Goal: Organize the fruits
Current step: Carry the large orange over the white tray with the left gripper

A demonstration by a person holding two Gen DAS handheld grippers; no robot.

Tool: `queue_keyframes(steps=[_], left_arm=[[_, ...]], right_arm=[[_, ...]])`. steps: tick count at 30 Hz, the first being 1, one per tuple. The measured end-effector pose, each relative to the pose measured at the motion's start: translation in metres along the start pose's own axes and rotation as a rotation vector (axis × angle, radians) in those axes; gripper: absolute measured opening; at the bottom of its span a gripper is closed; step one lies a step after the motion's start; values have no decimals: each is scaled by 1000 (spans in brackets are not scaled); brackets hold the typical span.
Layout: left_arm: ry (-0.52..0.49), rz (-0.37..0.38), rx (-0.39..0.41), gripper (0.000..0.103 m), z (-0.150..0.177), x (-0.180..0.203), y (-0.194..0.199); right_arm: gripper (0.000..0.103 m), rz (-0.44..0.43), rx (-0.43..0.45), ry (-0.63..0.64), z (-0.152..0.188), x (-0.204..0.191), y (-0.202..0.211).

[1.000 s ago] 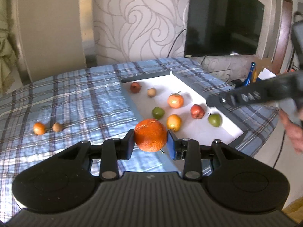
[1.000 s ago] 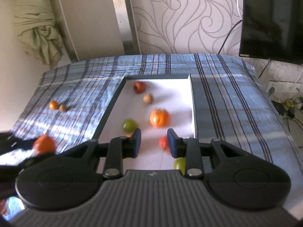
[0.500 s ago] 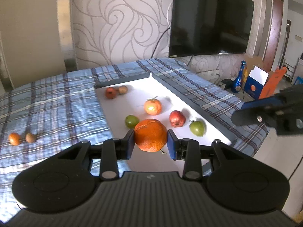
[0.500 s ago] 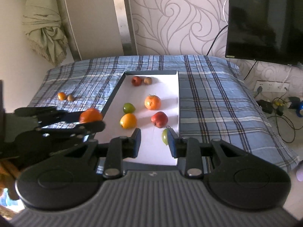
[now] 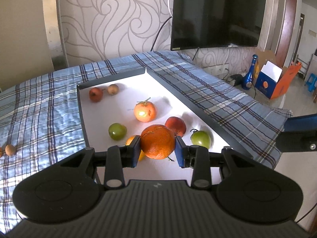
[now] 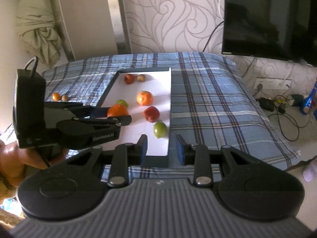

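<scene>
carried in from over the cloth, the orange (image 5: 158, 141) now hangs above the white tray (image 5: 111, 117), pinched between the left gripper (image 5: 158, 151) pads, small orange fruit just behind, right gripper (image 6: 160, 148) part-open, holding nothing.

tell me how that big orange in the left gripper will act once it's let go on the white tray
The orange is round, so it will probably roll a little on the flat tray and may bump the red fruit close behind it. Its rind looks firm and dimpled between the left gripper's fingers, so a slip or bruise seems unlikely.
</scene>
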State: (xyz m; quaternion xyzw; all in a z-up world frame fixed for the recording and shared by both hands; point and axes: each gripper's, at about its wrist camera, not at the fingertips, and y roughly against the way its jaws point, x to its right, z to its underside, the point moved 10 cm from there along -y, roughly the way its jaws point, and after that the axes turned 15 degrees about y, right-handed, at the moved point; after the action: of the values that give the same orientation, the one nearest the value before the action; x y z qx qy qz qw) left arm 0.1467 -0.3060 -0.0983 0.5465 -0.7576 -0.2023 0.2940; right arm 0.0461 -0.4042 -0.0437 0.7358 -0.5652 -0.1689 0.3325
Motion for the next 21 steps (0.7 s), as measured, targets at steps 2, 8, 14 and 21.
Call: queue_keyframes(steps=[2, 8, 14, 21], left_arm=[[3, -2, -3, 41, 0, -1, -4], [-7, 1, -9, 41, 0, -3, -8], [-2, 47, -15, 45, 0, -3, -5], [-7, 108, 60, 65, -9, -4, 19]], right_arm=[[33, 8, -6, -6, 1, 2, 0], [33, 18, -17, -11, 3, 1, -1], [33, 28, -21, -9, -1, -4, -3], [33, 38, -18, -11, -5, -12, -4]])
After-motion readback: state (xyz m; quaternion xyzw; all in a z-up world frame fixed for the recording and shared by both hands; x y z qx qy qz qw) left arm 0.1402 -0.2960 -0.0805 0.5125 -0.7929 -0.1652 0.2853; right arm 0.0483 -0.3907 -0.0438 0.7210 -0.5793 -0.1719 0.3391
